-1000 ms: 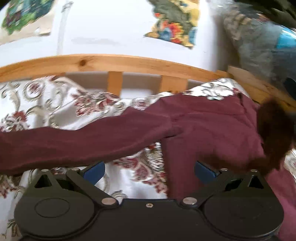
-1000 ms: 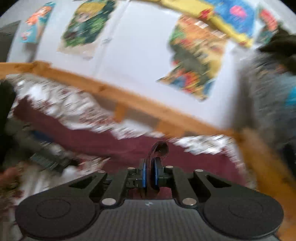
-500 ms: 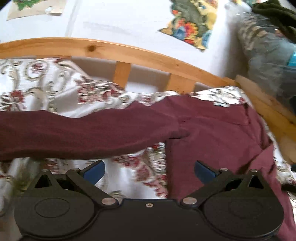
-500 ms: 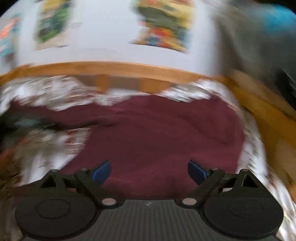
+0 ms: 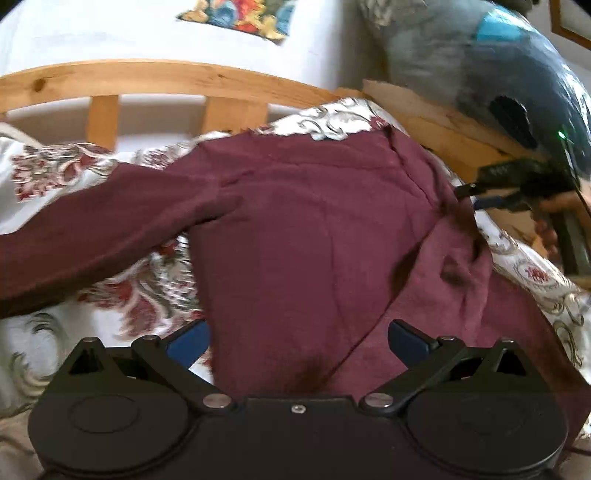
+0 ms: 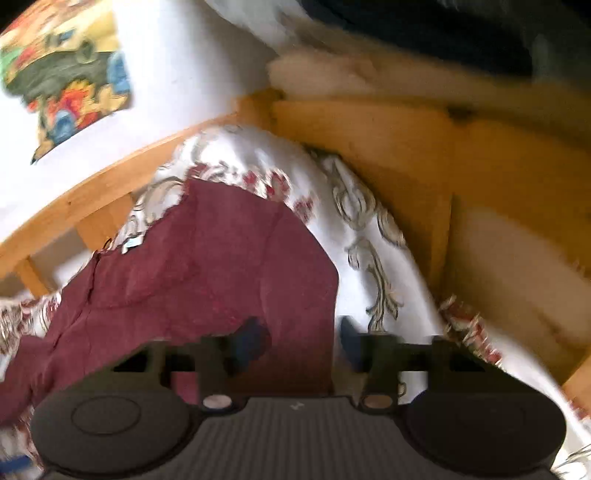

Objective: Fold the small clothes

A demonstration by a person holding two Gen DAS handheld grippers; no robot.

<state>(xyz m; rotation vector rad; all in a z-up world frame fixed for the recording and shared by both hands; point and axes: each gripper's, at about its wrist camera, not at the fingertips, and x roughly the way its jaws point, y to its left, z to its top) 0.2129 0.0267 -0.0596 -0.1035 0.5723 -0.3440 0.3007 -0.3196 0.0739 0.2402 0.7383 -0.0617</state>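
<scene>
A maroon long-sleeved garment (image 5: 314,229) lies spread on a floral bedspread (image 5: 147,291), one sleeve (image 5: 92,240) stretched out to the left. My left gripper (image 5: 297,341) hovers open over the garment's lower body, with cloth under the gap but untouched by the pads. My right gripper (image 6: 300,341) is at the garment's right edge (image 6: 325,280). Its jaws are closing, maroon cloth shows in the gap, and the blue pads (image 6: 251,339) still stand apart. In the left wrist view the right gripper (image 5: 480,195) sits beside the folded-in right side.
A wooden bed rail (image 5: 166,77) with slats runs along the far side, and a wooden board (image 6: 388,147) closes the right end. A white wall with a colourful picture (image 5: 240,14) is behind. A person's grey and blue sleeve (image 5: 480,55) is at upper right.
My right gripper was shut on maroon cloth, let it go and opened wide, then swung to the garment's right edge and narrowed. My left gripper shifted right over the garment's body and stayed open.
</scene>
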